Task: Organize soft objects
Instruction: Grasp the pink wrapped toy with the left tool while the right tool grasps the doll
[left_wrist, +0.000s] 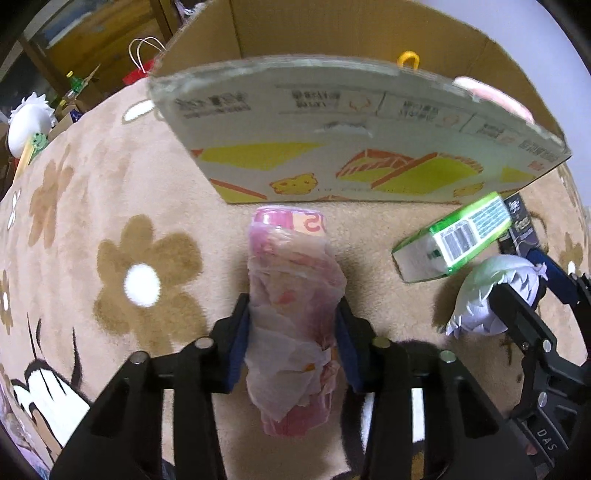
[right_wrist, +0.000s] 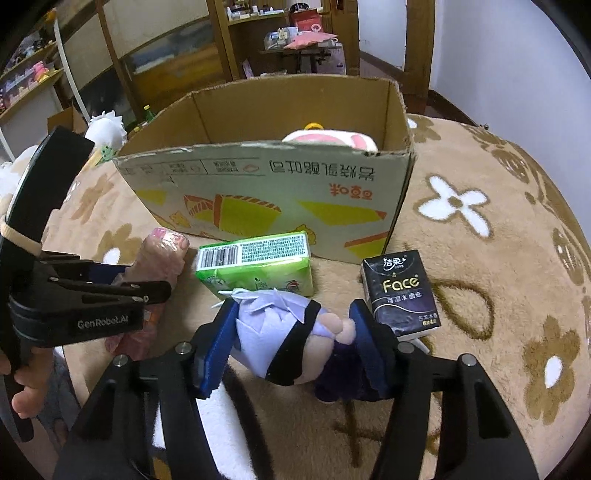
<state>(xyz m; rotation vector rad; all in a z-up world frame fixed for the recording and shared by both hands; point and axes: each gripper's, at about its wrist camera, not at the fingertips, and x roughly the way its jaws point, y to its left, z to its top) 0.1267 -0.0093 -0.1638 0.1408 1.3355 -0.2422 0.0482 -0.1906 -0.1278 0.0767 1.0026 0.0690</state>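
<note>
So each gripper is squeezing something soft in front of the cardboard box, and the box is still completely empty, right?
Not quite: the open cardboard box isn't empty. The right wrist view shows a pink-and-white plush toy already inside. The rest is right.

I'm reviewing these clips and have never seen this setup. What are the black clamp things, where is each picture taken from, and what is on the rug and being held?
There is no robot here: a person holds a two-finger clamp tool in each hand, with a wide-angle camera on each looking along its fingers. One picture is from the left tool, the other from the right.

The left gripper is closed on a pink plastic-wrapped pack. The right gripper is closed on a small plush doll with pale lilac hair.

All of this lies on a beige flowered rug. An open cardboard box stands ahead, with a pink-and-white plush already inside. In front of it lie a green tissue pack and a black Face tissue pack.
</note>
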